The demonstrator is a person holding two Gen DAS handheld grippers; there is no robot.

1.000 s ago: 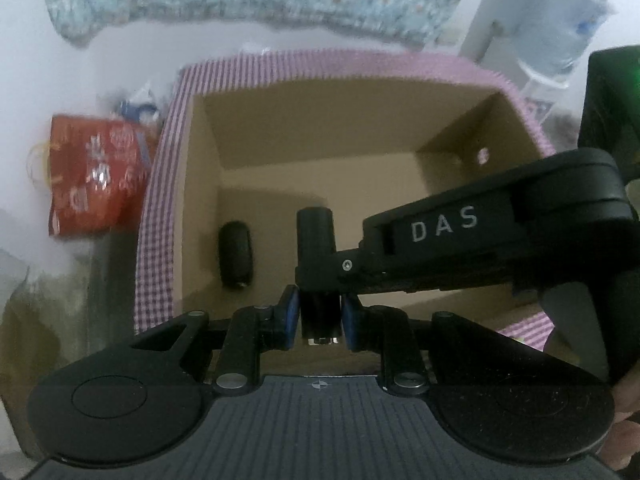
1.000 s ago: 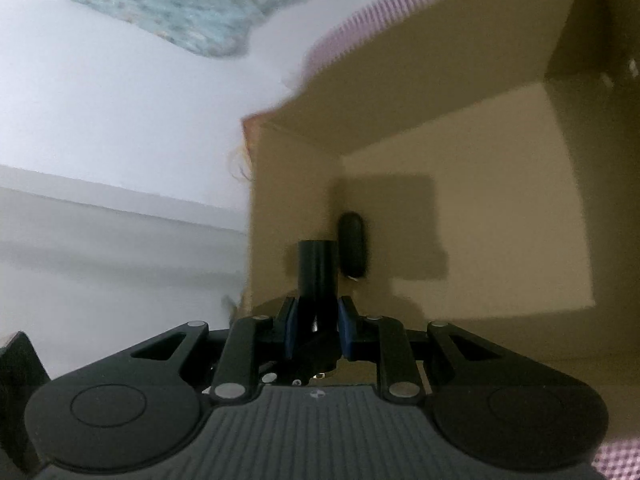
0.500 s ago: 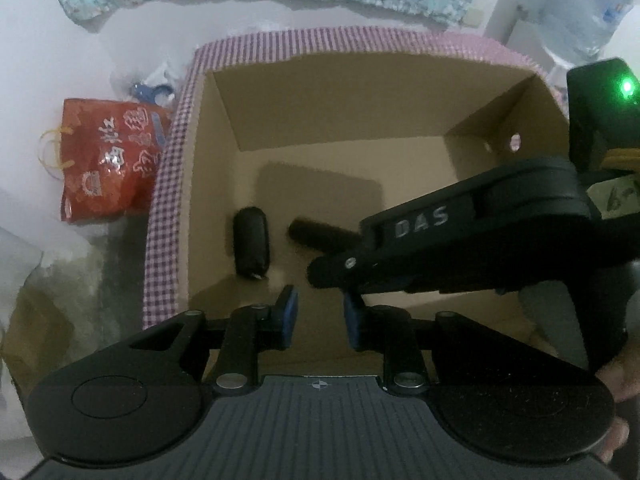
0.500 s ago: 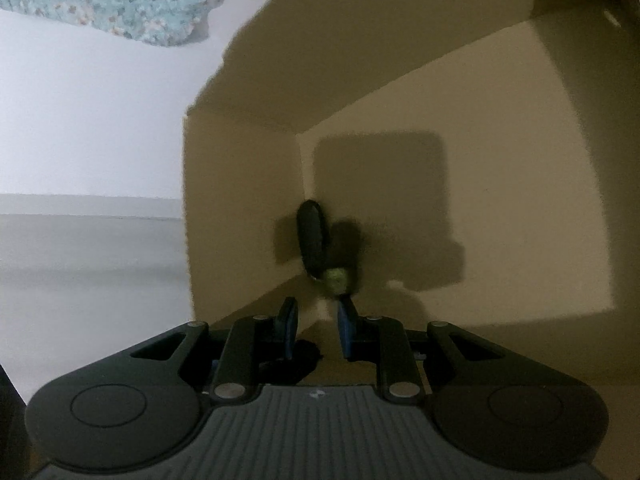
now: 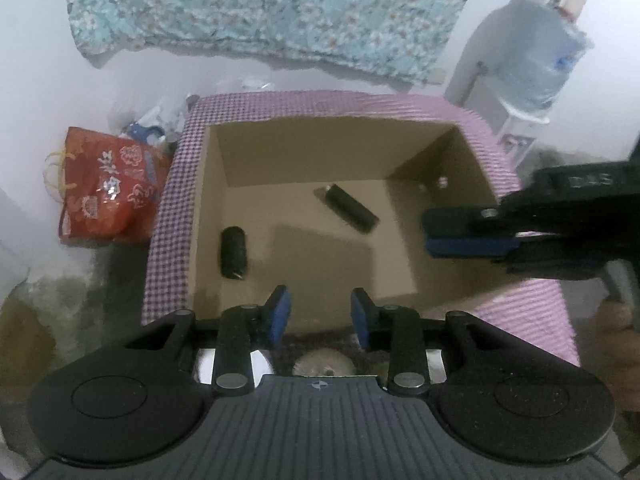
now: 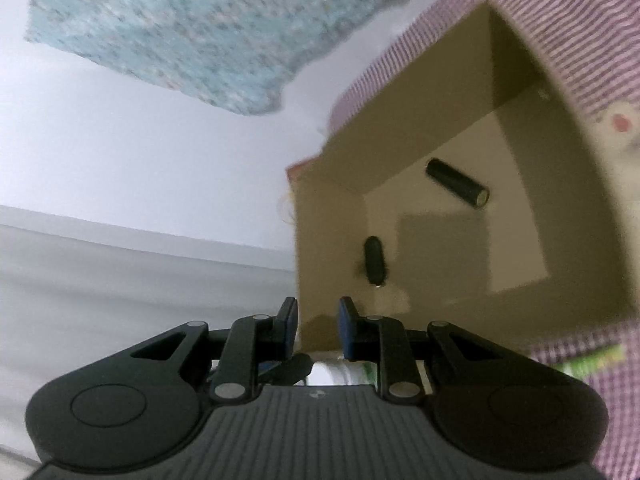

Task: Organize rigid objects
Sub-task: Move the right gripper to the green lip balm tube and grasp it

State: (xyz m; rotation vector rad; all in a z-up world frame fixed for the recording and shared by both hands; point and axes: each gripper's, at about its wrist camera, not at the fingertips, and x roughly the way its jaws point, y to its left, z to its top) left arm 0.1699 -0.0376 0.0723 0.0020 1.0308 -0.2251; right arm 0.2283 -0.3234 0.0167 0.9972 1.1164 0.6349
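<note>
An open cardboard box (image 5: 188,208) with purple checked outer sides sits on the floor; it also shows in the right wrist view (image 6: 592,56). Two black cylinders lie on its bottom: a short one by the left wall (image 5: 233,252) (image 6: 375,261) and a longer one lying diagonally near the back (image 5: 346,209) (image 6: 457,183). My left gripper (image 5: 319,316) is open and empty above the box's near edge. My right gripper (image 6: 318,327) is open and empty above the box's left near corner; from the left wrist view it reaches in at the right (image 5: 464,232).
A red gift bag (image 5: 106,188) and small clutter lie left of the box. A blue floral cloth (image 5: 280,12) hangs on the white wall behind. A water dispenser with a bottle (image 5: 532,60) stands at the back right.
Both grippers were shut on one black cylinder over the box. They opened, the cylinder dropped onto the box bottom and rolled to the back. Both grippers have pulled up and away.
</note>
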